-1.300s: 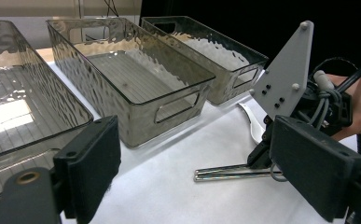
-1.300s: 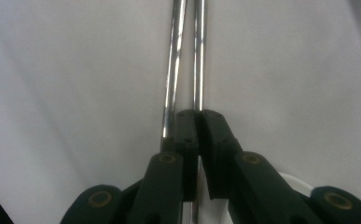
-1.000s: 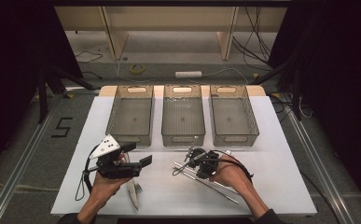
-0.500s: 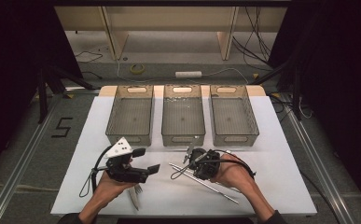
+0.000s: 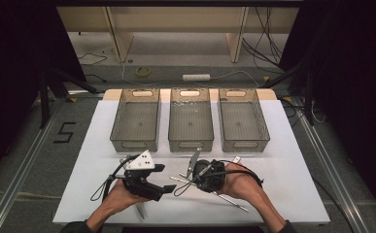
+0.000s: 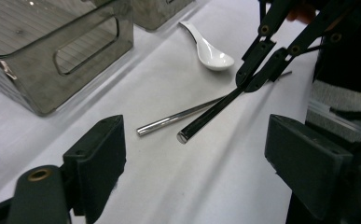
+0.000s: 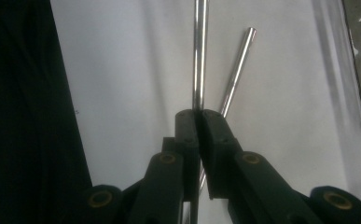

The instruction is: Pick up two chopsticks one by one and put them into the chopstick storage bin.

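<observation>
A metal chopstick is clamped in the right gripper, lifted off the white table, its free end aimed between the left gripper's parted, just-narrowing jaws.

My table is white. Three grey bins stand in a row at its far side. In front of them a white spoon and a steel chopstick lie on the top, near each other.
</observation>
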